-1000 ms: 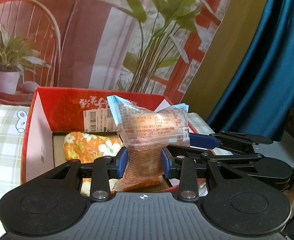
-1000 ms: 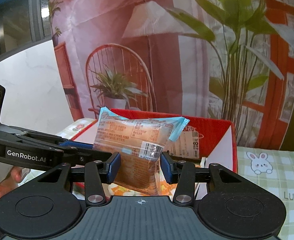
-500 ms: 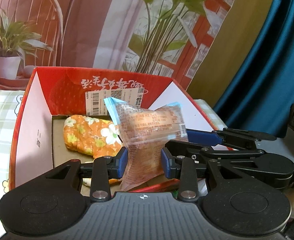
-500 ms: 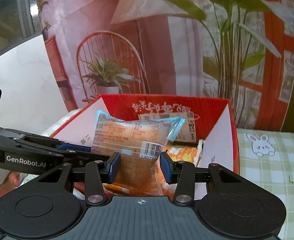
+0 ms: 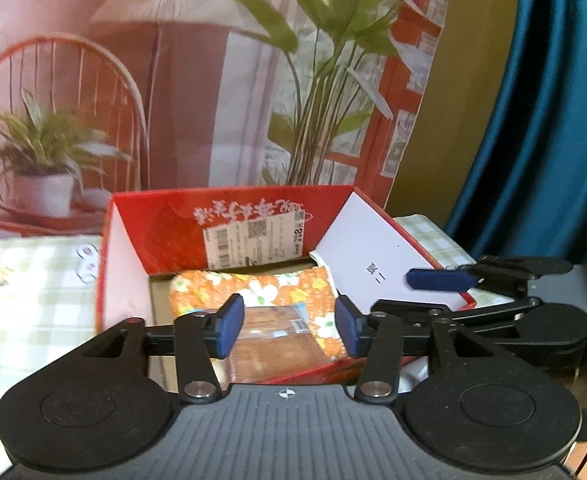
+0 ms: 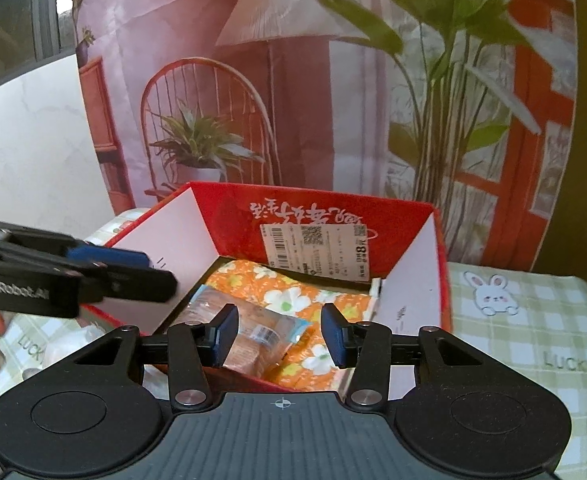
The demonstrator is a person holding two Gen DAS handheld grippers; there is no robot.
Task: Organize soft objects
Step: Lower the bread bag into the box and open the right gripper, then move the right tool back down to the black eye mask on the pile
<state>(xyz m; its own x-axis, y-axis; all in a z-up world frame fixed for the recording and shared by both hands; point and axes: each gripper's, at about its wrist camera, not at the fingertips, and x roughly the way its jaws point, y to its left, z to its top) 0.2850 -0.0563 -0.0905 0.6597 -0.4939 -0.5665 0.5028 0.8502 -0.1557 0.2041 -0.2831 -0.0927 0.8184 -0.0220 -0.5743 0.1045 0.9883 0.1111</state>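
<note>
Left to right. Checked green cloth (image 5: 33, 300) over the surface, rabbit print on it. Red cardboard box (image 5: 253, 216) open on top, white inner flaps, shipping label on the back wall.

Inside the box: orange floral soft item (image 5: 277, 288) along the back, sealed snack packet (image 5: 269, 332) lying flat in front of it, partly overlapping the floral piece. Packet resting on the box floor, no longer pinched by anything.

Left gripper (image 5: 289, 330): fingers apart and opening, packet visible in the gap below but pads clear of it. Right gripper (image 6: 279, 338): same story, fingers apart and opening, packet (image 6: 253, 336) beneath, not touched. Both hovering just above the near edge of the box. Right unit also visible at the right side of the left view, over the white flap.

Handling read, judged only: packet light, film slippery and crinkly, air-cushioned, contents likely soft and crushable. Best taken across the body near the middle with modest squeeze, or by the crimped end seal if lying too flat. Floral item looks like limp fabric or padding; will sag, pinch a bunched fold rather than an edge.

Placement looks done for this item; rest of the task state not visible.
</note>
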